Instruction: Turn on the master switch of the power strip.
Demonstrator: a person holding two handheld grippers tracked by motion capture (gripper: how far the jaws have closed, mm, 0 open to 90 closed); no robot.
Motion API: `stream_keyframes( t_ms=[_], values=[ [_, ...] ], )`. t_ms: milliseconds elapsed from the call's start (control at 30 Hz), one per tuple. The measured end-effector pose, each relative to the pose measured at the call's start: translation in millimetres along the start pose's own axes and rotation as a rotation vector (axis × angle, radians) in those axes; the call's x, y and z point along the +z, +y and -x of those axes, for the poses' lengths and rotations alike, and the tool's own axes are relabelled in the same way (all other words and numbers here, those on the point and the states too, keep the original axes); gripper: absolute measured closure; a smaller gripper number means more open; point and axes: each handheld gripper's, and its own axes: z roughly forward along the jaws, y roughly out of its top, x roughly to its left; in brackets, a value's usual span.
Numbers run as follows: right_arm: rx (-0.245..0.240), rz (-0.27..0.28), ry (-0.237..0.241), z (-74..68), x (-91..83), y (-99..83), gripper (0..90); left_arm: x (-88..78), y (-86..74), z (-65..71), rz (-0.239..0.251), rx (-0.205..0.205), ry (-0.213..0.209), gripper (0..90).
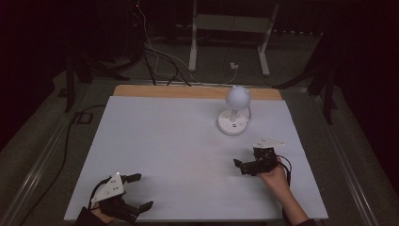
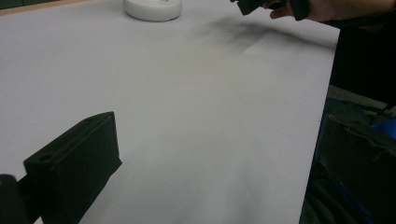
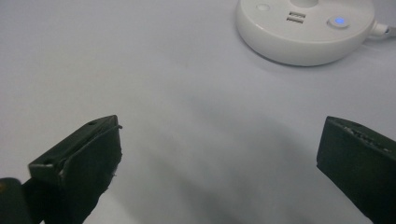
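While spread and empty, two tongs, left tongs (image 1: pixel 139 191), right tongs (image 1: pixel 241 165); one lamp (image 1: pixel 234 112).

Lamp (image 1: pixel 234 113) stands far right on table (image 1: pixel 164 141).

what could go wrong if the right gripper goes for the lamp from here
The lamp is top-heavy: a round head on a thin neck, so a push up high may tip it. Its cord leaves the base toward the far edge and could snag or drag. The right gripper, open wide, could miss the small lit button.
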Motion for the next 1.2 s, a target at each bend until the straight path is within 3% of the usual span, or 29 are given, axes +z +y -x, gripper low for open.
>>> stream_keyframes(
  t_ms=[533,867,1200],
  values=[
    [-0.03,-0.01,0.012,-9.6,-32.9,-41.4,0.0,0.1,-0.2,0.4,-0.006,0.004,0.0,0.0],
    [-0.029,-0.042,0.012,-7.4,-46.3,-61.3,0.0,0.1,-0.1,0.8,-0.006,0.004,0.003,0.0],
    [-0.062,-0.047,-0.017,-5.7,-58.6,-79.0,0.0,0.1,0.0,1.1,-0.005,0.002,0.002,0.0]
  ],
)
